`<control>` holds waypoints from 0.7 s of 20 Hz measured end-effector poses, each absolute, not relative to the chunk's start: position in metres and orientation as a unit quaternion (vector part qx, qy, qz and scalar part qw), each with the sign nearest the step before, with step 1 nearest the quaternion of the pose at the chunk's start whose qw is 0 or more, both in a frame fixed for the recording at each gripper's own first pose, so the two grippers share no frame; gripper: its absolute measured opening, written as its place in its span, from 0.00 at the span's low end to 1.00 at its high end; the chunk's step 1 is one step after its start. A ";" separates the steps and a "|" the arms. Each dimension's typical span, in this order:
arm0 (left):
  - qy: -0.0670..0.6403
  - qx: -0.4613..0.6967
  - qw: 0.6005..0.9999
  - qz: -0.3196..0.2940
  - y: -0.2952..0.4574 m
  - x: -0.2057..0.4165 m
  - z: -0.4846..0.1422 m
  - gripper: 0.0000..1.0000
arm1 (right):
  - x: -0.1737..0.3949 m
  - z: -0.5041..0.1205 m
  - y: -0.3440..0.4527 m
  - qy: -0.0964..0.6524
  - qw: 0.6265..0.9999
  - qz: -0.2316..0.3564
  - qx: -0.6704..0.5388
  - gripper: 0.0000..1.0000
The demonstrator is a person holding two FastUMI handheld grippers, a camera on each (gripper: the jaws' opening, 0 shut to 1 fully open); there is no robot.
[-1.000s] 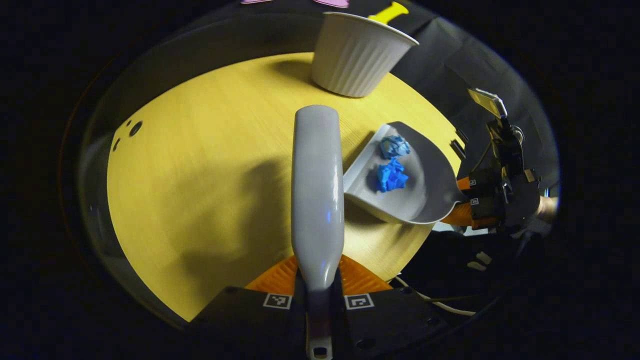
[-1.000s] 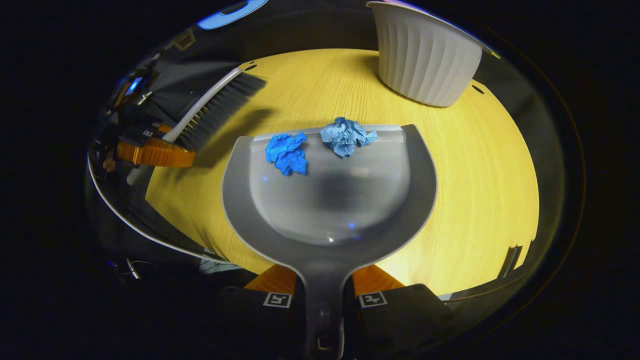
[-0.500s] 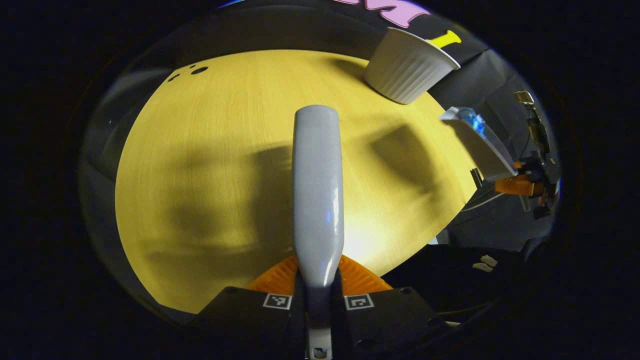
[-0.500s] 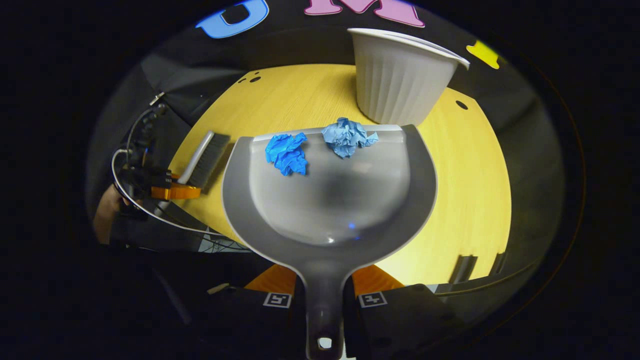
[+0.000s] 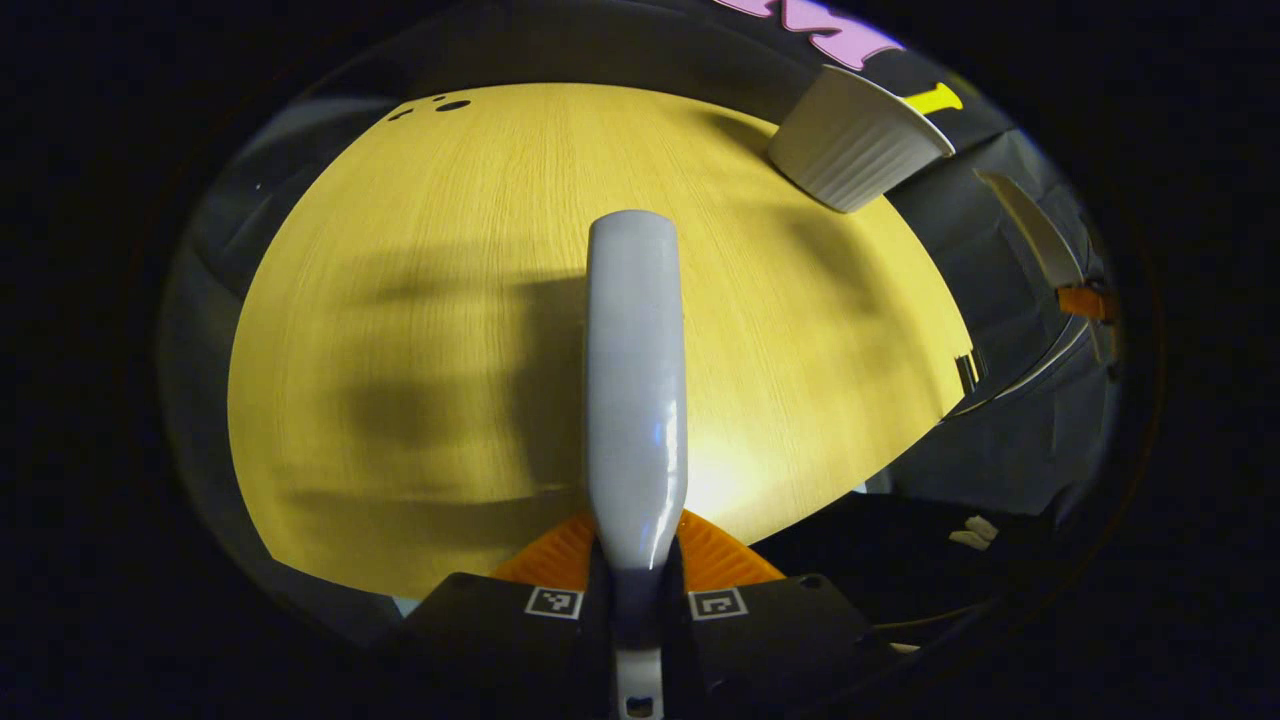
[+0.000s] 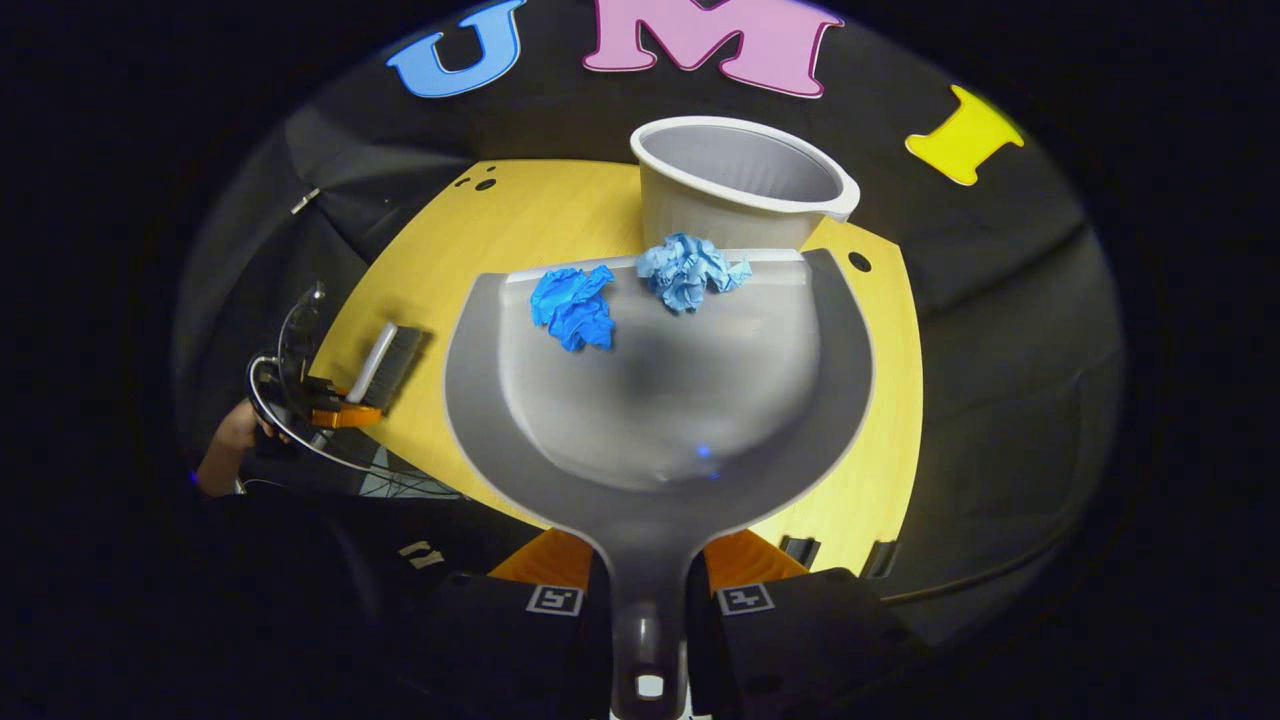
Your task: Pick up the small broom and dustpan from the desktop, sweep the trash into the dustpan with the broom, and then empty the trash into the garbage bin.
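Dustpan (image 6: 655, 400), clamped in right gripper (image 6: 648, 590), carries two paper wads (image 6: 573, 306); left gripper (image 5: 635, 585) clamps broom (image 5: 636, 380).

The yellow wooden worktop (image 6: 560, 215) carries a white ribbed bin (image 6: 738, 185) at its far edge. Small dark holes (image 6: 478, 182) lie left of the bin.

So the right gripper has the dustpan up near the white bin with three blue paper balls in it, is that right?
Not quite: the right gripper view shows two crumpled blue paper balls in the dustpan, not three. The rest holds: the right gripper grips its handle, its front edge near the white bin.
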State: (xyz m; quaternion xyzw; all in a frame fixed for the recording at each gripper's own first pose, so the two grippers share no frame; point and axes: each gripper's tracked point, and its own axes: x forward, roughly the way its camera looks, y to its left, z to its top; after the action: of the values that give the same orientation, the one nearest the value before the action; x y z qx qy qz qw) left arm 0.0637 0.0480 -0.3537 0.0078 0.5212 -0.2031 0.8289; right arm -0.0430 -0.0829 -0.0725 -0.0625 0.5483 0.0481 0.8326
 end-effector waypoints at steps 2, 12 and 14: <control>0.518 0.004 0.831 -0.203 0.047 0.064 -0.352 0.21 | -0.026 -0.062 -0.091 0.547 0.835 0.037 -0.036 0.34; 0.501 -0.043 0.844 -0.186 0.047 0.066 -0.307 0.24 | 0.077 -0.015 -0.144 0.487 0.871 0.005 -0.057 0.34; 0.493 -0.059 0.851 -0.169 0.047 0.070 -0.296 0.24 | 0.094 -0.020 -0.150 0.488 0.870 0.016 -0.065 0.34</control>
State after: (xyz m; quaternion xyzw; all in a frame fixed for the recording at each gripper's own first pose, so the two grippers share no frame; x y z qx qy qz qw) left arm 0.0700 0.0468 -0.2965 -0.0585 0.4934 -0.1685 0.8513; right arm 0.0939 -0.1502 -0.0196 -0.0651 0.4880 0.0164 0.8703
